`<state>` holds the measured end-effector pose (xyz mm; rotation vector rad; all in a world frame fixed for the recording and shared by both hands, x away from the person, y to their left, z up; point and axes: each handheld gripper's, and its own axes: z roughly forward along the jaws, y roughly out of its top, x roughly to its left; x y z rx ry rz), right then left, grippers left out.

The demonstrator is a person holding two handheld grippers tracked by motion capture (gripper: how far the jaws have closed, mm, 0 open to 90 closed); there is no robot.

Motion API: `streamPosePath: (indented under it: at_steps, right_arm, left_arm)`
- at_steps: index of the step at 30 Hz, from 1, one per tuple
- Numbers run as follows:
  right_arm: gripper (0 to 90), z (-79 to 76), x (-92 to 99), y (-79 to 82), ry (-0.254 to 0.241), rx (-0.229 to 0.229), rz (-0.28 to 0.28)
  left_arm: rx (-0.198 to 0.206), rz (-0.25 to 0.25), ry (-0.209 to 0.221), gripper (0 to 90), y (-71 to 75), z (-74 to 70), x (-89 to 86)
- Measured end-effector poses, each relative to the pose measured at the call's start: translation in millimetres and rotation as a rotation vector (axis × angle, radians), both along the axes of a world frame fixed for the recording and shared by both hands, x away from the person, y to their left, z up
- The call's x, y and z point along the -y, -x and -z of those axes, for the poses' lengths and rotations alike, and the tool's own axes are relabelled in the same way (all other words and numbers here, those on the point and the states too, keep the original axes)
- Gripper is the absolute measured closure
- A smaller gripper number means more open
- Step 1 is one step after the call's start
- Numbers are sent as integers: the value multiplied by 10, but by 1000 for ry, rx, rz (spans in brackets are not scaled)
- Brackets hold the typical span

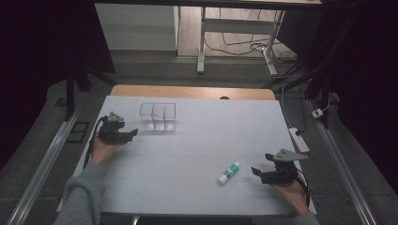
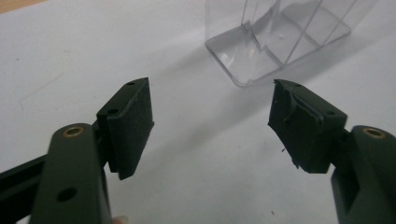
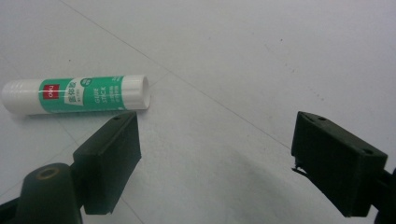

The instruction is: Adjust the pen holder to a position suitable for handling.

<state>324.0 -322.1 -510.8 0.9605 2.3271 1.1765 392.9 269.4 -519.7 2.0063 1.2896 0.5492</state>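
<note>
Green-and-white plastic glue stick (image 1: 228,173) lies flat on the white tabletop (image 1: 197,154), just beside the right gripper (image 1: 261,172), jaws apart, empty. Likely light, rigid, rolls; pinch mid-barrel. Farther, left gripper (image 1: 133,133), jaws spread, empty, near the clear plastic divided box (image 1: 157,116).

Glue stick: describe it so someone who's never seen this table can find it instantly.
Start at the white table and go to its near right part, just left of the right gripper. The glue stick lies flat there, a short tube with a green label and white ends, opaque unlike the clear plastic organizer at the far left.
</note>
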Motion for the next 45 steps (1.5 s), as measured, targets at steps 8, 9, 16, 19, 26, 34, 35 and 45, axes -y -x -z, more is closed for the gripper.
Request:
streamPosePath:
  at_steps: [8, 9, 16, 19, 26, 34, 35, 45]
  right_arm:
    - [151, 3, -2, -6, -10, -4, -4]
    - [150, 2, -1, -7, -3, -7, -5]
    - [149, 2, -2, -4, 4, -8, -1]
    - [149, 7, -6, -3, 2, -6, 0]
    - [149, 7, -3, -13, -3, -16, 3]
    - [149, 3, -1, -6, 4, -10, 6]
    - [149, 3, -1, -5, 2, -9, 3]
    - [150, -2, -9, 7, 9, -2, 12]
  left_arm:
    - [3, -11, -6, 330, -195, 10, 5]
    - [3, -15, 0, 332, -212, 10, 3]
    - [-1, -7, 1, 369, -309, 26, 0]
    - [5, 8, -5, 403, -337, 34, 4]
    - [2, 6, -27, 647, -422, 65, -6]
    - [-14, 30, -20, 890, -532, 88, 38]
    - [-20, 32, -14, 891, -546, 94, 48]
    - [-26, 58, 7, 891, -617, 120, 121]
